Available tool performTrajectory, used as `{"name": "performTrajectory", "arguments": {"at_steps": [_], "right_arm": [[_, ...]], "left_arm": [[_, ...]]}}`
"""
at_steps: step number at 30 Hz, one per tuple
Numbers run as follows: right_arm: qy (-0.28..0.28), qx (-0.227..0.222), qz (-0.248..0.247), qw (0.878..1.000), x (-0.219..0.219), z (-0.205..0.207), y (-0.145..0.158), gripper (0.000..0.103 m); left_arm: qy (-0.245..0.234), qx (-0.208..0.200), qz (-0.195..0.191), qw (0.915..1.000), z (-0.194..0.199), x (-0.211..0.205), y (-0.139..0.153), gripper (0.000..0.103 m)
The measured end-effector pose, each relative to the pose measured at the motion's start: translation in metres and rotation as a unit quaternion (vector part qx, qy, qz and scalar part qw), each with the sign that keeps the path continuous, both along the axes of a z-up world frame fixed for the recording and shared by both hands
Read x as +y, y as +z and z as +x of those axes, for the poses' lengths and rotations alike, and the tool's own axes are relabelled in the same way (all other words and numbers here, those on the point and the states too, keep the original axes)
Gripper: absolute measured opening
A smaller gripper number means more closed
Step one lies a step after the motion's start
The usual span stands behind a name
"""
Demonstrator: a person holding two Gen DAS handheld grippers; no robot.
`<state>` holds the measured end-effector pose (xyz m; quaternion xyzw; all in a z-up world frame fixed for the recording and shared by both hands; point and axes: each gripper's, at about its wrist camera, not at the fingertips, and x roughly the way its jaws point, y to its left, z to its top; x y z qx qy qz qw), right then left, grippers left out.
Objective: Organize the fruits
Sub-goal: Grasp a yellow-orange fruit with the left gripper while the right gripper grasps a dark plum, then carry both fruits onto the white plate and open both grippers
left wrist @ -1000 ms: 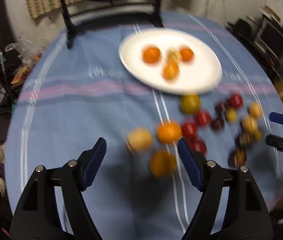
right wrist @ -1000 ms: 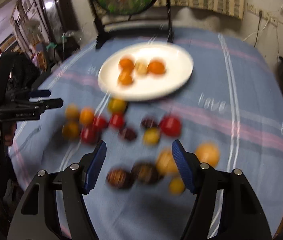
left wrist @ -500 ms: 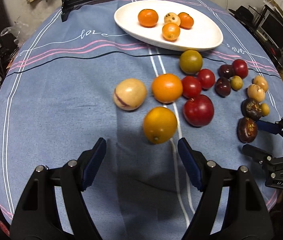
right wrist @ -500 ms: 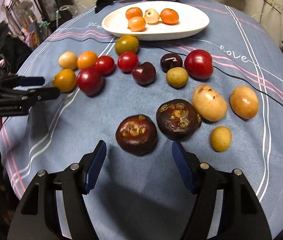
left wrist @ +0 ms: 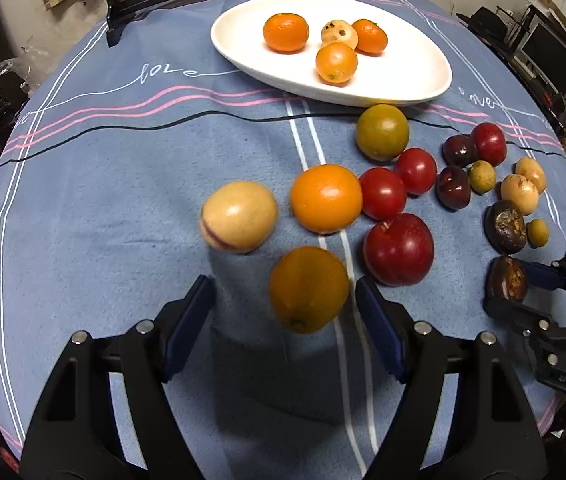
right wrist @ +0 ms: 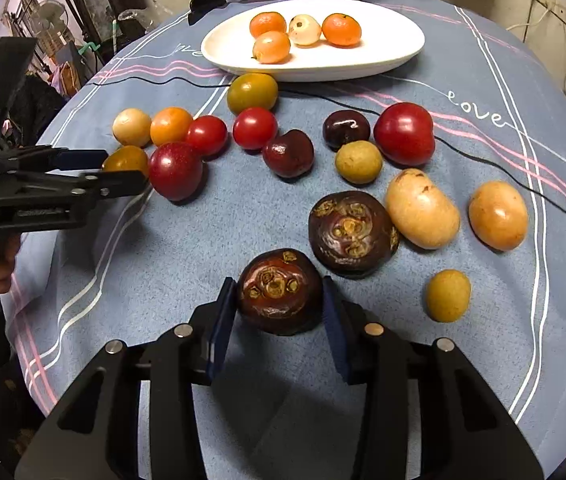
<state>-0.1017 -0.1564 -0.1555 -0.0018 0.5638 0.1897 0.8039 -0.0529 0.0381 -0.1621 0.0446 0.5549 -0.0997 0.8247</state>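
Both of your tongs sit low over the bench: your right tongs (right wrist: 279, 320) are closing with pads against the dark brown fruit (right wrist: 279, 292), while your left tongs (left wrist: 285, 312) stand apart around the yellow-orange fruit (left wrist: 309, 289), not touching it. Further back, loose fruit litters the blue cloth (left wrist: 123, 168), and four more sit in the white dish (left wrist: 403, 68).

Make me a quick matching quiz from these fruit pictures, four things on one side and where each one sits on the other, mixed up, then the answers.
Things:
1. dark brown fruit
2. dull orange fruit
3. pale spotted fruit
4. green-yellow fruit

Places:
A. on the white plate
B. on the cloth, just below the plate
C. between the right gripper's closing jaws
D. between the left gripper's open jaws

Pairs: 1-C, 2-D, 3-A, 4-B
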Motion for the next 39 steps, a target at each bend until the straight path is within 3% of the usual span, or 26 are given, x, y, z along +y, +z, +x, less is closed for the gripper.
{"name": "performTrajectory", "arguments": {"at_steps": [3, 4, 6, 8, 17, 24, 34, 39], "right_arm": [[-0.003, 0.005, 0.008, 1.0, 0.0, -0.003, 0.0, 0.043], [-0.002, 0.004, 0.008, 1.0, 0.0, -0.004, 0.0, 0.043], [-0.002, 0.005, 0.01, 1.0, -0.001, -0.004, 0.001, 0.043], [-0.004, 0.006, 0.013, 1.0, -0.003, -0.005, 0.001, 0.043], [-0.007, 0.002, 0.025, 1.0, -0.007, -0.009, 0.008, 0.043], [-0.014, -0.006, 0.045, 0.999, -0.011, -0.006, 0.023, 0.043], [-0.02, -0.106, 0.07, 0.992, -0.015, 0.026, 0.1, 0.043], [-0.025, -0.149, 0.082, 0.985, -0.018, 0.036, 0.135, 0.043]], "left_arm": [[-0.002, 0.004, 0.006, 1.0, 0.003, -0.003, -0.003, 0.07], [-0.005, 0.006, 0.009, 0.9999, 0.002, -0.004, -0.004, 0.06], [-0.007, 0.006, 0.007, 0.9999, 0.002, -0.004, -0.003, 0.055], [-0.008, 0.003, 0.001, 1.0, 0.001, -0.005, 0.001, 0.04], [-0.009, 0.012, -0.022, 0.9996, -0.006, -0.004, 0.011, 0.039], [-0.006, -0.015, -0.03, 0.9994, -0.008, -0.006, 0.041, 0.039], [-0.018, -0.096, -0.039, 0.9944, 0.019, -0.03, 0.118, 0.039], [-0.016, -0.116, -0.042, 0.9923, 0.029, -0.039, 0.142, 0.039]]}}
